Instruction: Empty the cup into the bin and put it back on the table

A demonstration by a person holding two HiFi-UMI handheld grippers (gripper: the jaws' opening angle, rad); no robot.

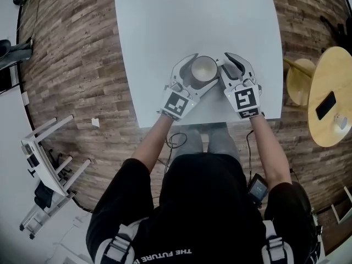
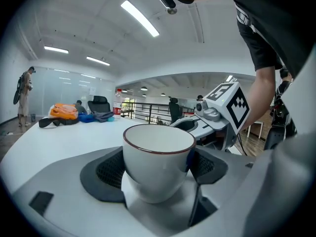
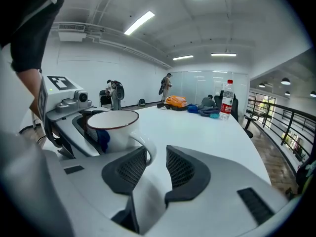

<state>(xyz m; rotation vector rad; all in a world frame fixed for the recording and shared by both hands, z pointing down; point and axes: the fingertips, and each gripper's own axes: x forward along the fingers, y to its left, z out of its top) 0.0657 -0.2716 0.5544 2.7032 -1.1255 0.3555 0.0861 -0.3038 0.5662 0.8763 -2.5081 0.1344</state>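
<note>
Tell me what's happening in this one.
A person works two handheld grippers at a white table. A white cup stands upright on it between the wide-open jaws of the left gripper, and looks empty from above. The right gripper, jaws also apart, has its tips at the cup's handle.

Cup (image 2: 158, 157) boxed in: left gripper (image 1: 202, 66) around it, right gripper (image 1: 224, 64) tight alongside. Open table (image 1: 165, 26) beyond; bottle (image 3: 226, 99), bags (image 3: 176, 101) at far end.

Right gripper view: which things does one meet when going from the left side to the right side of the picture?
marker cube → cup → orange bag → water bottle → railing
</note>
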